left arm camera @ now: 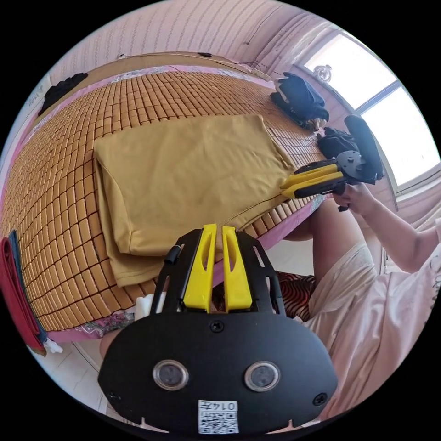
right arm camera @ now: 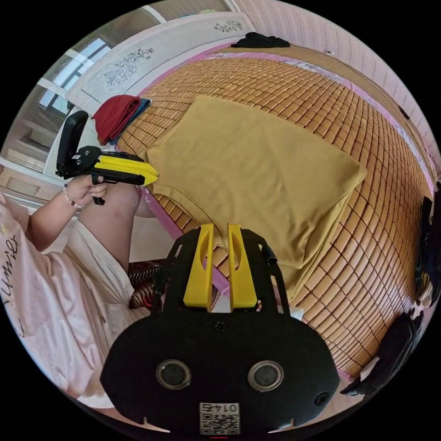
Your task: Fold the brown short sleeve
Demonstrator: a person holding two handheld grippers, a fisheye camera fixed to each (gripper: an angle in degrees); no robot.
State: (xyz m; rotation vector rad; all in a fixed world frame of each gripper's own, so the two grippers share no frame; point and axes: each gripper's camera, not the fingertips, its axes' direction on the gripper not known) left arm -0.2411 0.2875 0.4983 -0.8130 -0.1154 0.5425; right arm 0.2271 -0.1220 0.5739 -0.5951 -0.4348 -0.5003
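Both the left gripper [left arm camera: 217, 228] and right gripper [right arm camera: 220, 227] hover clenched and empty just off the bamboo mat's [left arm camera: 59, 183] near edge, the folded brown short sleeve [left arm camera: 183, 179] lying flat just ahead of their tips.

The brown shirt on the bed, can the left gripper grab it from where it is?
Probably yes. The left gripper sits right at the brown shirt's near edge, with nothing between them.

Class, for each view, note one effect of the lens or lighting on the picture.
Left gripper view: the window is blown out white, and the fisheye bows the mat into a dome. Right gripper view: lighting is even on the shirt, yet the mat's rows curve towards the black circular border.
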